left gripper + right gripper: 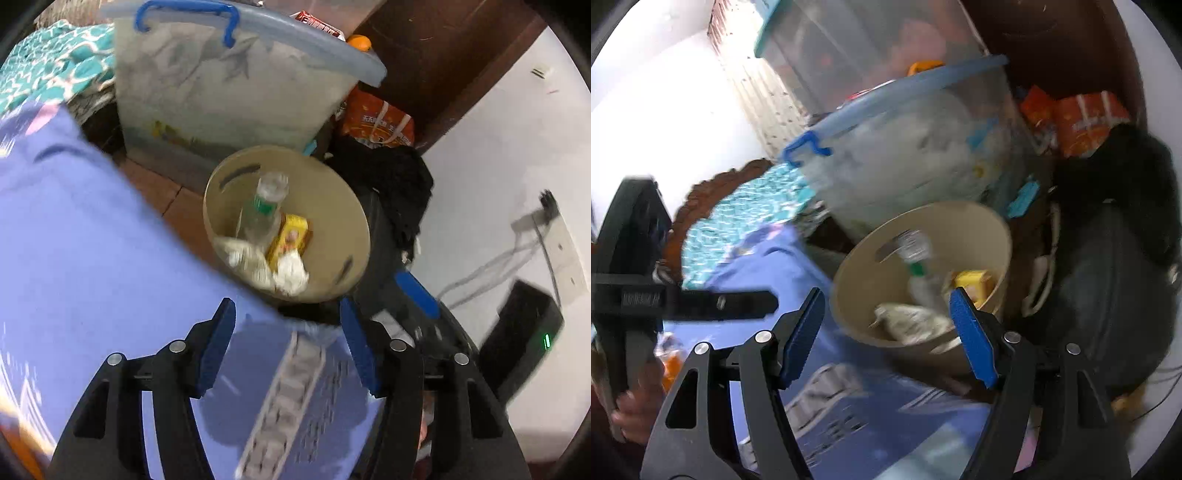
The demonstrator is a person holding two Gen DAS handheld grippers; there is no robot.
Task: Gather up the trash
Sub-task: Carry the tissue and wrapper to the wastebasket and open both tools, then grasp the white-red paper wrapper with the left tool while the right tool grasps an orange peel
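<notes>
A smooth blue-purple bed sheet fills the foreground. Beyond it stands a translucent plastic storage box with a blue clip. The round beige plastic bin holds a clear plastic bottle, a yellow carton and crumpled white tissues (blurred). The left gripper and right gripper are released, with nothing between the ribbed blue pads.

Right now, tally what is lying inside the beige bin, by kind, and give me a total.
Inside the beige bin:
Clear plastic bottle: 1
Yellow carton: 1
Crumpled white paper wads: 2, as far as the blur lets me tell, the other at
Total: 4
</notes>
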